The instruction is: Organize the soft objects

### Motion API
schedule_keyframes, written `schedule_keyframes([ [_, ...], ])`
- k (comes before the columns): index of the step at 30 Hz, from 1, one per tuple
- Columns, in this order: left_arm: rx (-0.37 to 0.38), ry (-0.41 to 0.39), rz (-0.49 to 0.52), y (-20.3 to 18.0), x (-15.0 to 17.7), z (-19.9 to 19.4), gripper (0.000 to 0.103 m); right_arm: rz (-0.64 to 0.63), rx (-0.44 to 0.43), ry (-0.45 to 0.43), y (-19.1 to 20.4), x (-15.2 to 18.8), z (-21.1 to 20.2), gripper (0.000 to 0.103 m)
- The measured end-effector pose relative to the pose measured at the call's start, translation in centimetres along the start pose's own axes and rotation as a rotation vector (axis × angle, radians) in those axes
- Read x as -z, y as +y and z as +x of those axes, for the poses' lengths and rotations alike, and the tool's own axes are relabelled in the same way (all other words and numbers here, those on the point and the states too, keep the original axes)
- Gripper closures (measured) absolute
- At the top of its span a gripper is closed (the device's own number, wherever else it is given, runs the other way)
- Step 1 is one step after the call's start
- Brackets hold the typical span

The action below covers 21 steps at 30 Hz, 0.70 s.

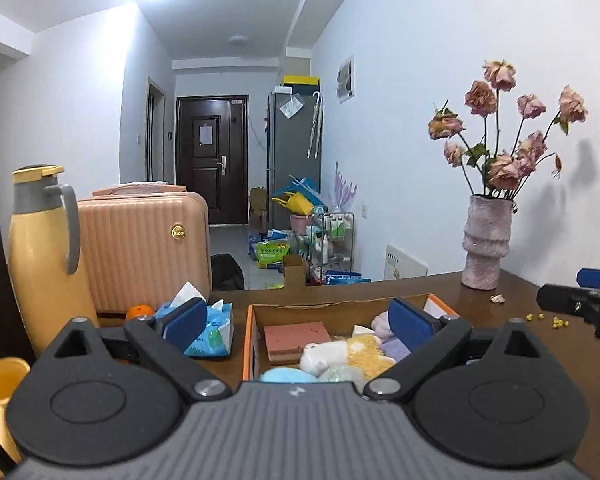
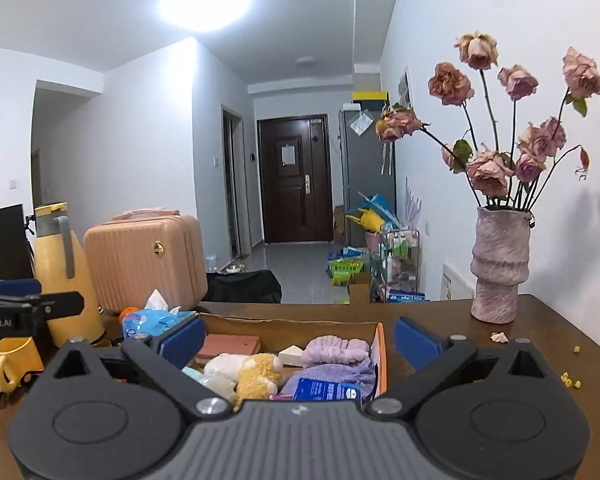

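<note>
The cardboard box (image 2: 381,354) already holds my plush toy (image 2: 258,374) and towels. Both my grippers, left gripper (image 1: 296,330) and right gripper (image 2: 300,340), gape empty; I'd descend squarely, pinching gently.

Right gripper (image 2: 298,338) jaws wide apart above box (image 2: 381,354) w/ plush toy (image 2: 258,376).

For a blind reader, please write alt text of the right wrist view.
The open right gripper hovers over a cardboard box of soft things: yellow plush toy, purple cloths. Vase of dried roses stands right.
</note>
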<state>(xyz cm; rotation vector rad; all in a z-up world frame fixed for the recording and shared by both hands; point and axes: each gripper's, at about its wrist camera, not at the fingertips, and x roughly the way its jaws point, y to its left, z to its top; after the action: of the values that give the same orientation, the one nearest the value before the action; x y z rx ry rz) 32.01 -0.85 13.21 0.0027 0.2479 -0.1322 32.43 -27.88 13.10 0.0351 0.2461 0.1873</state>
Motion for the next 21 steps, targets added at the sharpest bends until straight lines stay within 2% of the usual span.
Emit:
schedule_keyframes([
  [6, -0.008, -0.036, 0.006, -0.3, 2.5, -3.2, 0.002, -0.012, 0.002, -0.027, 1.3, 2.4, -4.0, 0.0],
  [12, -0.015, -0.03, 0.013, -0.3, 5.9, -7.1, 0.002, 0.005, 0.006, -0.034, 2.5, 5.3, -8.2, 0.0],
  [21, -0.027, -0.042, -0.026, -0.1, 10.1, -16.9, 0.001, 0.034, -0.012, -0.065, 5.7, 9.5, -17.2, 0.0],
])
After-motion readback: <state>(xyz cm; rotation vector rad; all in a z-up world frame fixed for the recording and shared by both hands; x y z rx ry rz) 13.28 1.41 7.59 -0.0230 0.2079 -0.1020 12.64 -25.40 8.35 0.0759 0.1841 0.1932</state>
